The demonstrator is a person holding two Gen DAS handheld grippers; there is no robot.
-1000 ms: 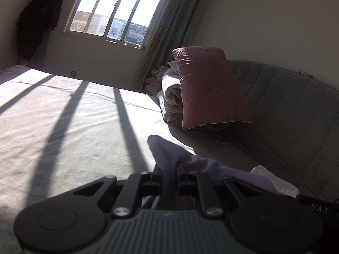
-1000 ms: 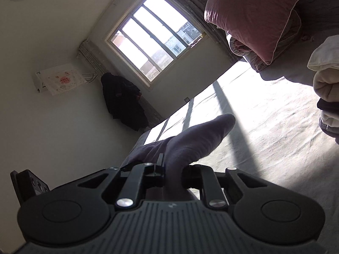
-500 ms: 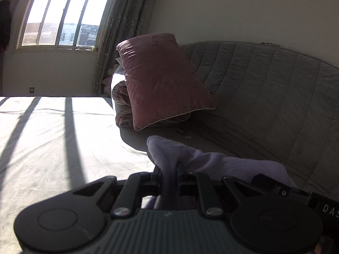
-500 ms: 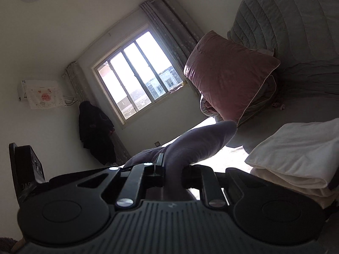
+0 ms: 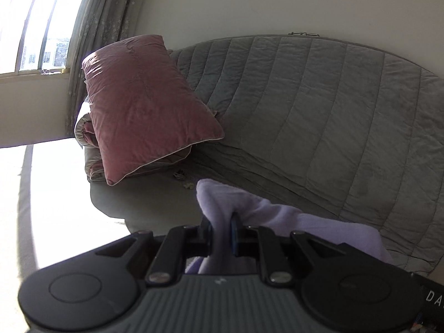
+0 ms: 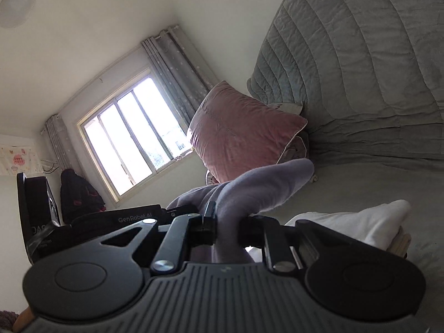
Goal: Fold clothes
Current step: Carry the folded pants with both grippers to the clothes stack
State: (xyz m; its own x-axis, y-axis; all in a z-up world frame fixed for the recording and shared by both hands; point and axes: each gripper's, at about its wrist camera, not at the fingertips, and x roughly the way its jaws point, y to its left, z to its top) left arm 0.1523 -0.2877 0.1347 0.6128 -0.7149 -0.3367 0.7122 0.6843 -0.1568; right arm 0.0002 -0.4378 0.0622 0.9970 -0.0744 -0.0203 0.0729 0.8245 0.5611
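**Garment lifted and swung toward the headboard end**

Both my grippers are pinched narrow on the same lavender garment (image 5: pixel 249 211). The left gripper (image 5: pixel 222 233) has a bunched fold clamped between its jaws, with the cloth trailing off to the right. The right gripper (image 6: pixel 226 222) grips another bunch, which stands up ahead of the fingers in a rounded hump. The garment hangs in the air between my two hands, above the bed (image 5: pixel 55 194), not laid flat.

Change over the last second: both views have swung away from the sunlit sheet and the window (image 6: pixel 133 138) toward the pink pillow (image 5: pixel 144 105) and the grey quilted headboard (image 5: pixel 319 111). The grip has stayed the same throughout; no cloth has slipped.

Reading: I am carrying, not folding. A pile of white folded laundry (image 6: pixel 374 222) sits just beside my right gripper, so this piece probably goes down near it. Fold state of the garment itself: cannot tell, too bunched.
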